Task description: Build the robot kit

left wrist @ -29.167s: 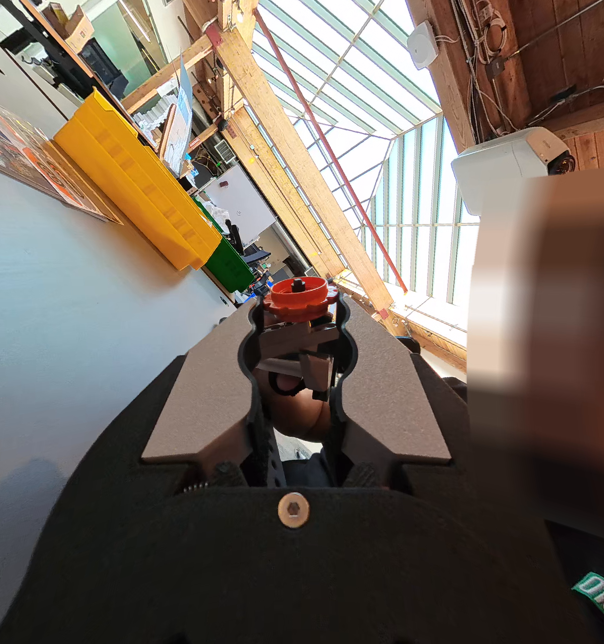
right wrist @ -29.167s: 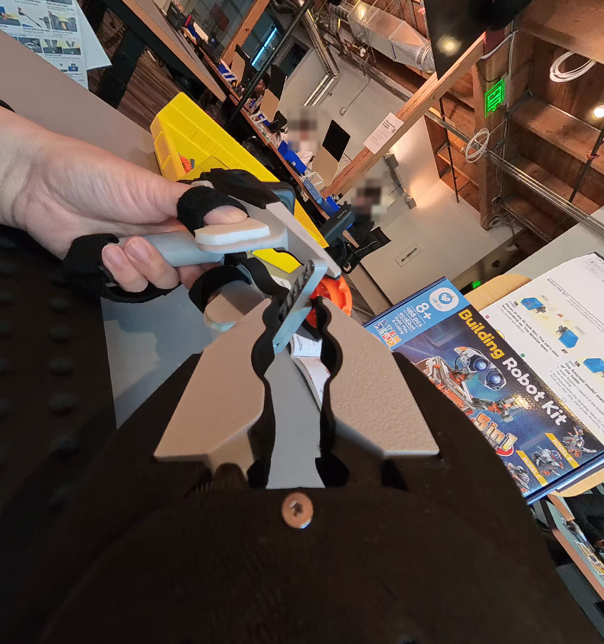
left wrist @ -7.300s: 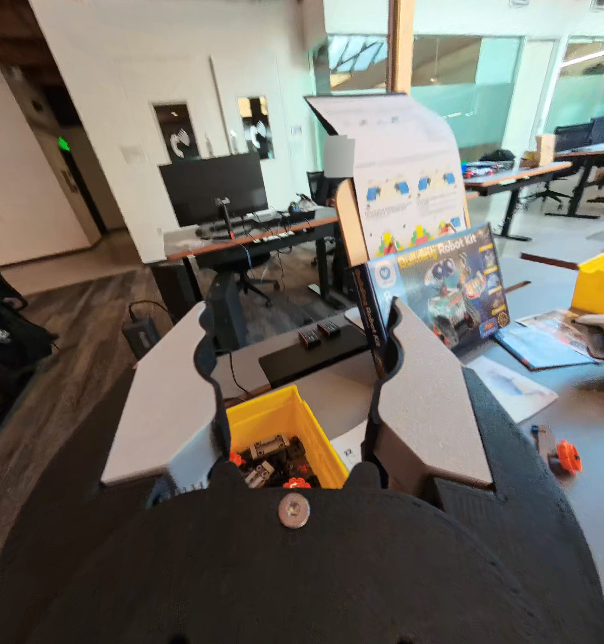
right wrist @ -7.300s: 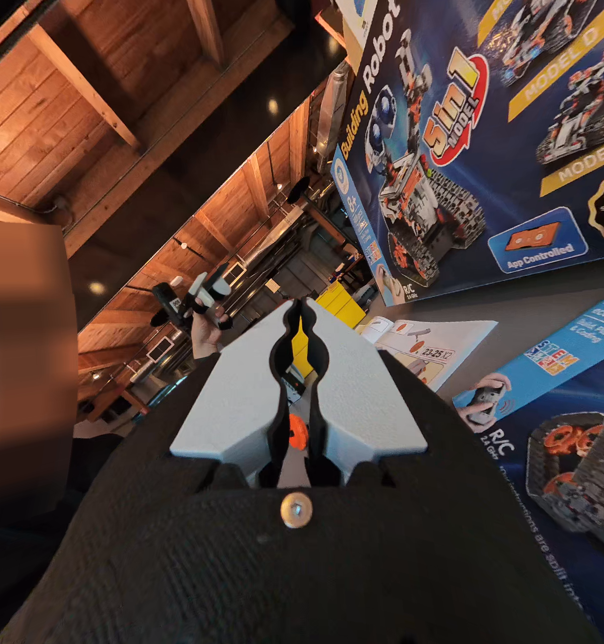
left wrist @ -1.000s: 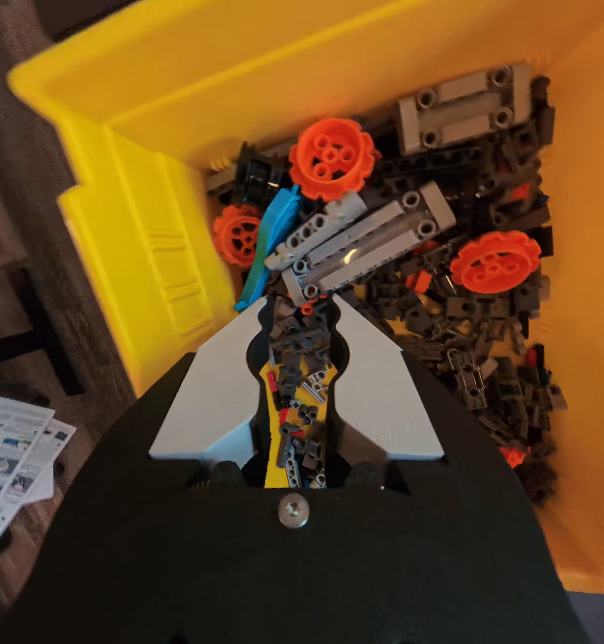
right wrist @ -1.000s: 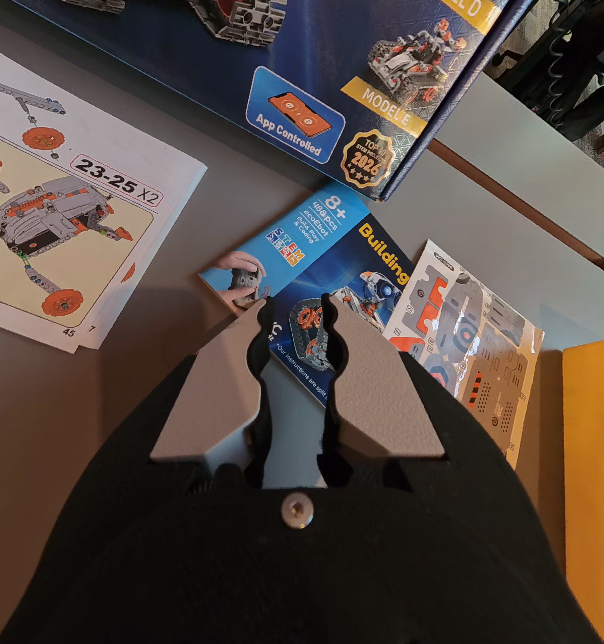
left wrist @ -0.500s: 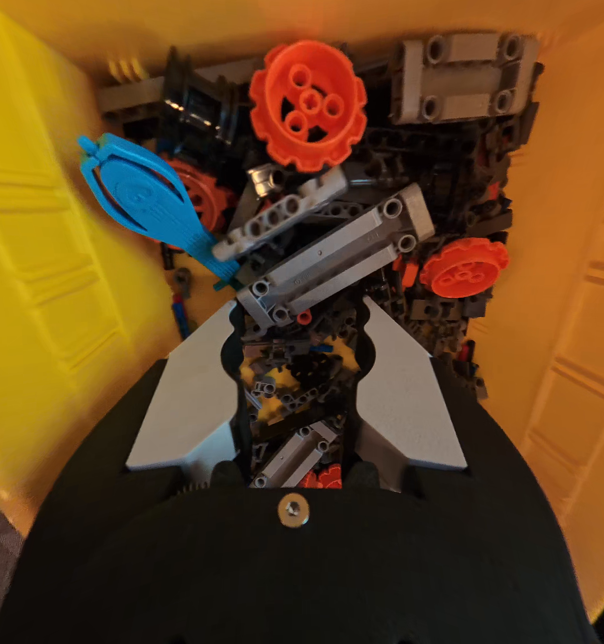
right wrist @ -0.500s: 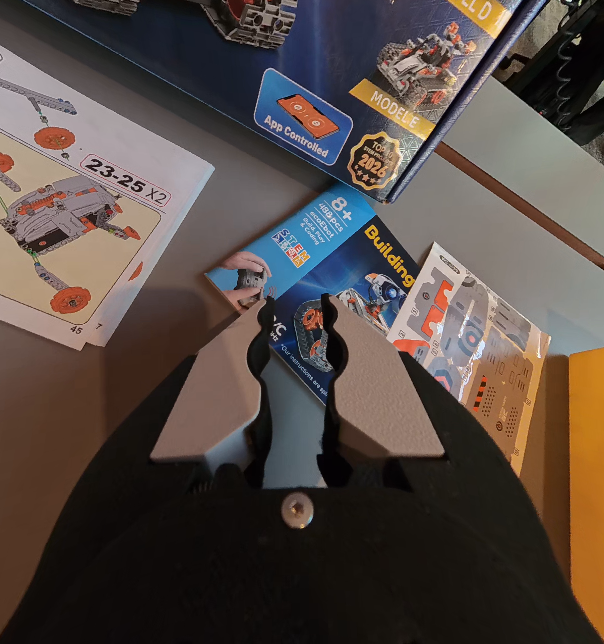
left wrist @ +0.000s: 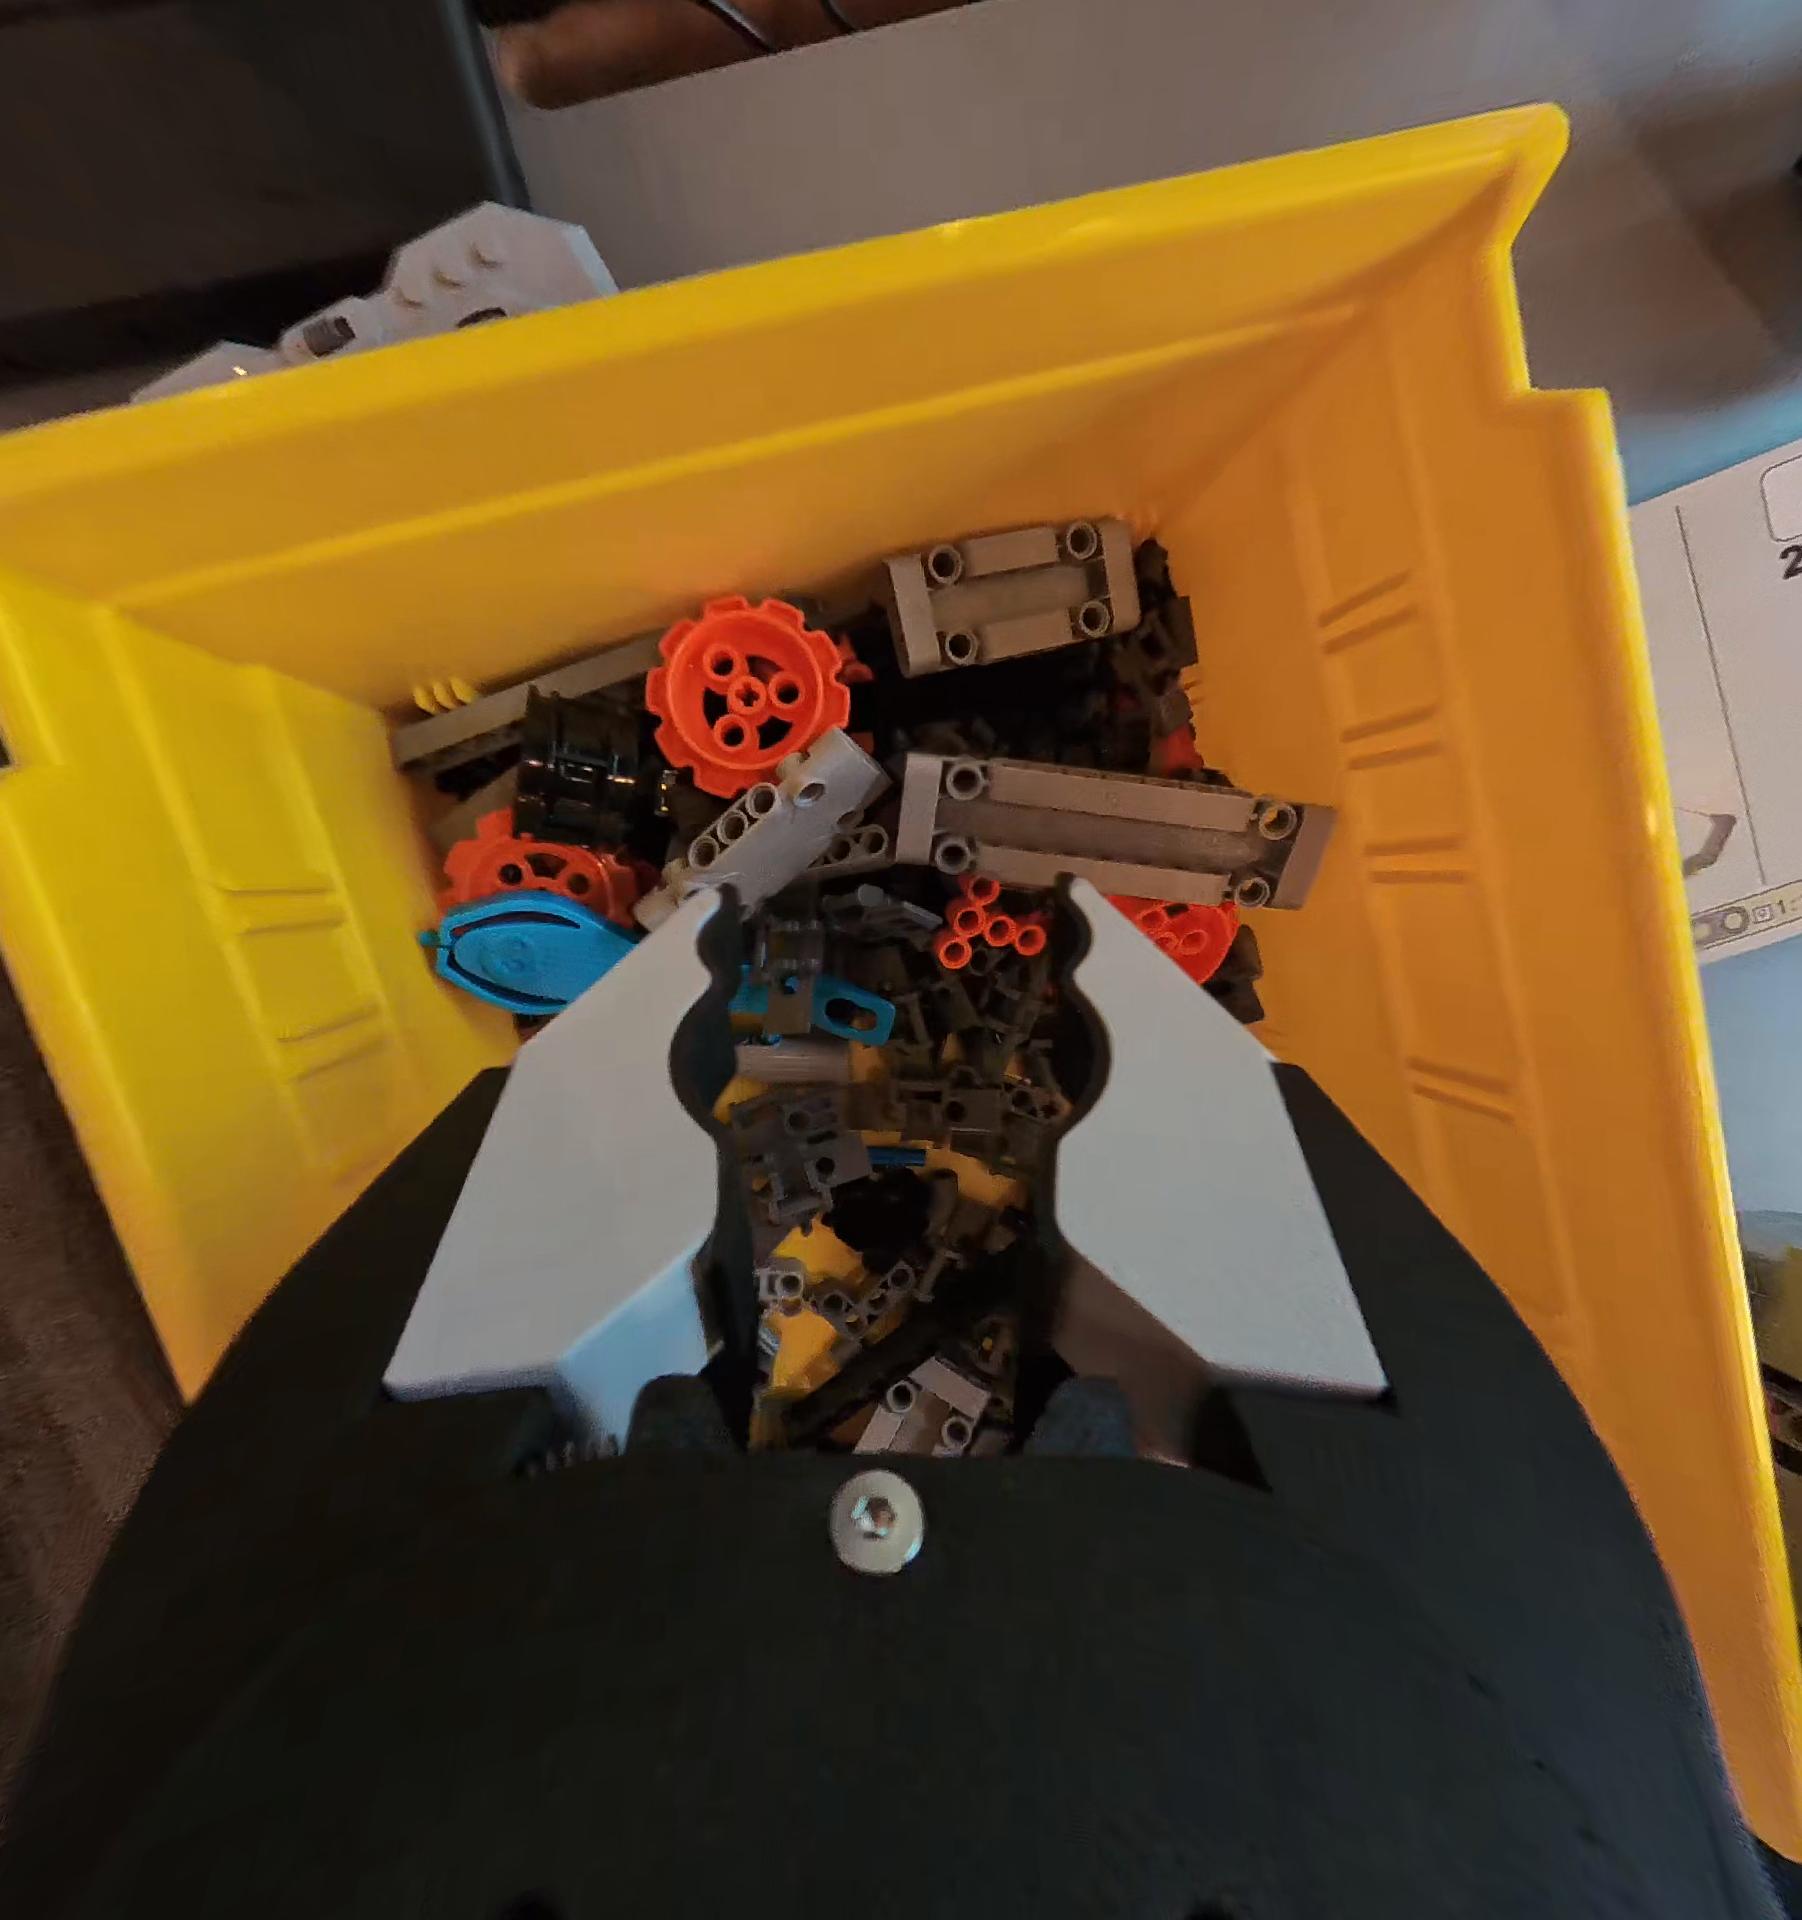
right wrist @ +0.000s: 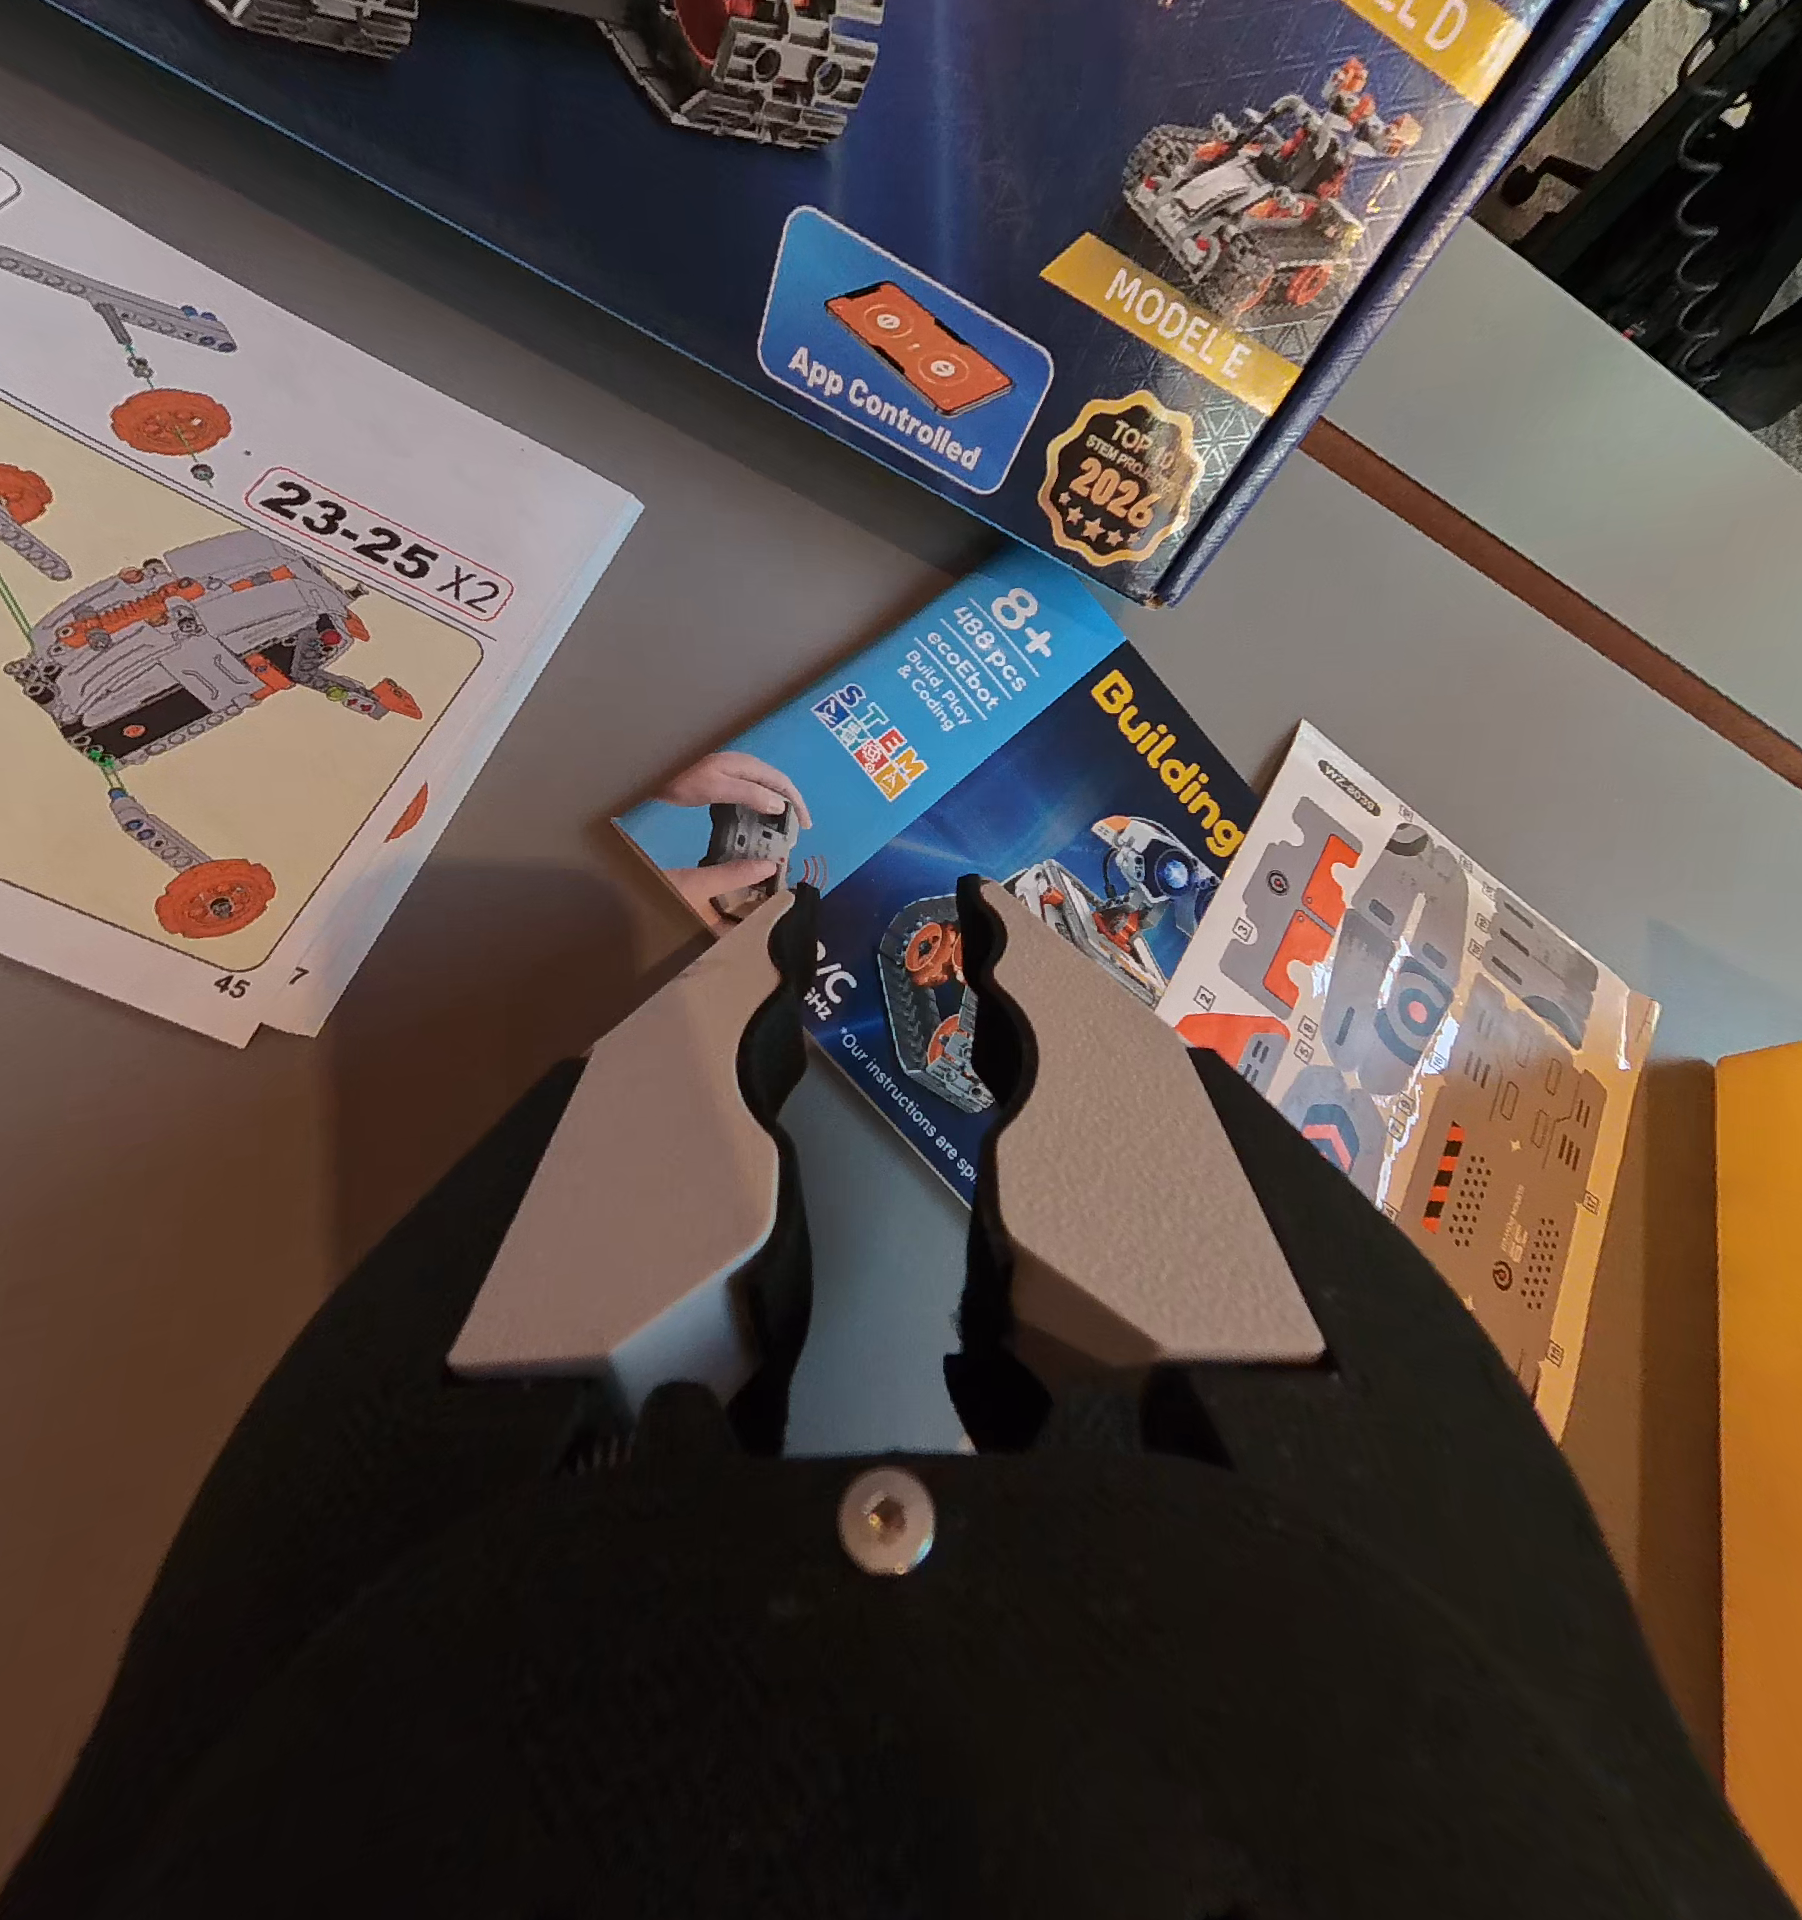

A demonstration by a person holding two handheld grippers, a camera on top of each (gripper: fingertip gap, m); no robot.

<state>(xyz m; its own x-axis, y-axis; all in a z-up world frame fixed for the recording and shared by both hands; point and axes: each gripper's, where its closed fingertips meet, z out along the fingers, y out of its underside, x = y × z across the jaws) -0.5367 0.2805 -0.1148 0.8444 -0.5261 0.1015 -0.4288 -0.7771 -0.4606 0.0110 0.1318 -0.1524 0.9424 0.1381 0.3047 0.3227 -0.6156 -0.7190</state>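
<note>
My left gripper (left wrist: 892,904) is open and empty, over a yellow bin (left wrist: 668,436) of loose building pieces. Nearest its tips lie a long grey beam block (left wrist: 1105,831), a light grey beam (left wrist: 772,821), a small orange connector (left wrist: 985,928) and a blue tool (left wrist: 518,951). An orange toothed wheel (left wrist: 746,707) and a grey block (left wrist: 1011,592) lie farther back. Small dark pieces (left wrist: 907,1081) show between the fingers. My right gripper (right wrist: 881,899) is open and empty, above a blue booklet (right wrist: 970,790) on the grey table (right wrist: 564,862).
In the right wrist view, an open instruction sheet (right wrist: 211,644) lies left, a blue kit box (right wrist: 876,239) stands behind, a sticker sheet (right wrist: 1427,1049) lies right, next to a yellow bin edge (right wrist: 1790,1351). In the left wrist view, a white part (left wrist: 461,281) sits behind the bin and a paper (left wrist: 1770,717) lies right. The grippers' ends are close to 55 cm from one another. The orange toothed wheel (left wrist: 746,707) is closer to my left gripper, around 4 cm from its tips; the right tips are 60 cm off. Measured from the fingertips, the grey block (left wrist: 1011,592) is 7 cm or so from the left gripper and 50 cm from the right.
My left gripper has pulled back and up from deep inside the bin, so the bin's rim shows again. The long grey block and blue tool have shifted. The right gripper has barely moved.
</note>
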